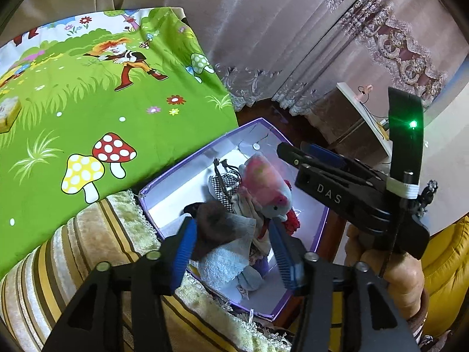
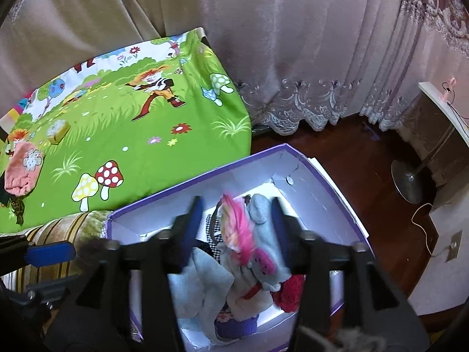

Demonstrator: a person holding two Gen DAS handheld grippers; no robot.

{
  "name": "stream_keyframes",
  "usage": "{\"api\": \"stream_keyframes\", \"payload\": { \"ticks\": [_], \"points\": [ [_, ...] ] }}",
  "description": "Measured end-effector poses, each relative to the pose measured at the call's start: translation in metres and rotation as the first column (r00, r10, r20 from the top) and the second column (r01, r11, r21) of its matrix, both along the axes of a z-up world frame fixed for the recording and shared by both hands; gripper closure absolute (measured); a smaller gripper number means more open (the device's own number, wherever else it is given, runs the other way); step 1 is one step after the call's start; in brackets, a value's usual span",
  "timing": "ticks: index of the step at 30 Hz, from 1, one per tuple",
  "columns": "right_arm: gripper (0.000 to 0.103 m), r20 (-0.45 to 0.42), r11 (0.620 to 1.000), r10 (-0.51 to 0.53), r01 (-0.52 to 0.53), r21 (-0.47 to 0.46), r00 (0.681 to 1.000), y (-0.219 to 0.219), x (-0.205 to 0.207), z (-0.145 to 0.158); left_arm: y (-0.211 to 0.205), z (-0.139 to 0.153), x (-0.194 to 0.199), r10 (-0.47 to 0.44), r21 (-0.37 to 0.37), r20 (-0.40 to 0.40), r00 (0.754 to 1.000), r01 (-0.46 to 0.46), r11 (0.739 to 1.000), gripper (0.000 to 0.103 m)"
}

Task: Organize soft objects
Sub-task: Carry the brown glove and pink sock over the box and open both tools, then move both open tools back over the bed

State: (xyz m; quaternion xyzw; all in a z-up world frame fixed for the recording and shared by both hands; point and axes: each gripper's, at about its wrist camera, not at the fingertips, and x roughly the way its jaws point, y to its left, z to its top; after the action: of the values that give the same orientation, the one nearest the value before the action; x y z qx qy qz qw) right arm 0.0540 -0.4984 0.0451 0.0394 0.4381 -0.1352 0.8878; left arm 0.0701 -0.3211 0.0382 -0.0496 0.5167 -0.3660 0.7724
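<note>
A purple box with a white inside (image 1: 202, 158) (image 2: 316, 187) stands beside the bed and holds several soft things: a pink and grey plush (image 1: 266, 182) (image 2: 249, 234), a light blue towel (image 1: 222, 261) (image 2: 193, 281), a checked cloth (image 1: 224, 186) and a red knit piece (image 2: 288, 293). My left gripper (image 1: 233, 240) is open over the box, with a dark brown soft item (image 1: 209, 228) against its left finger. My right gripper (image 2: 236, 228) is open above the plush; it also shows in the left wrist view (image 1: 304, 152). A pink sock (image 2: 22, 170) lies on the green sheet.
The bed with a green cartoon sheet (image 1: 88, 102) (image 2: 132, 123) and a striped blanket edge (image 1: 88, 252) is at the left. Curtains (image 2: 293, 58) hang behind. A floor lamp base (image 2: 410, 182), a cord and a white table (image 2: 445, 108) are at the right on the wooden floor.
</note>
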Motion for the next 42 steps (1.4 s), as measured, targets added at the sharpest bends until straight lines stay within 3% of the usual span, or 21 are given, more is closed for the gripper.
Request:
{"api": "stream_keyframes", "payload": {
  "ticks": [14,23,33,42],
  "points": [
    [0.032,0.01,0.999,0.037,-0.037,0.021,0.999,0.017,0.004,0.005,0.032,0.005,0.011,0.075,-0.006,0.008,0.997,-0.075,0.997,0.048],
    [0.029,0.026,0.987,0.157,-0.157,0.02,0.987,0.061,0.024,0.017,0.111,0.006,0.031,0.231,0.0,0.013,0.973,-0.231,0.973,0.048],
    [0.025,0.043,0.956,0.293,-0.294,0.012,0.955,0.119,0.048,0.029,0.235,-0.007,0.05,0.468,0.037,-0.009,0.884,-0.467,0.883,0.048],
    [0.022,0.041,0.926,0.374,-0.375,0.035,0.927,0.159,0.066,0.033,0.339,-0.024,0.052,0.664,0.102,-0.026,0.747,-0.659,0.745,0.048]
  ]
}}
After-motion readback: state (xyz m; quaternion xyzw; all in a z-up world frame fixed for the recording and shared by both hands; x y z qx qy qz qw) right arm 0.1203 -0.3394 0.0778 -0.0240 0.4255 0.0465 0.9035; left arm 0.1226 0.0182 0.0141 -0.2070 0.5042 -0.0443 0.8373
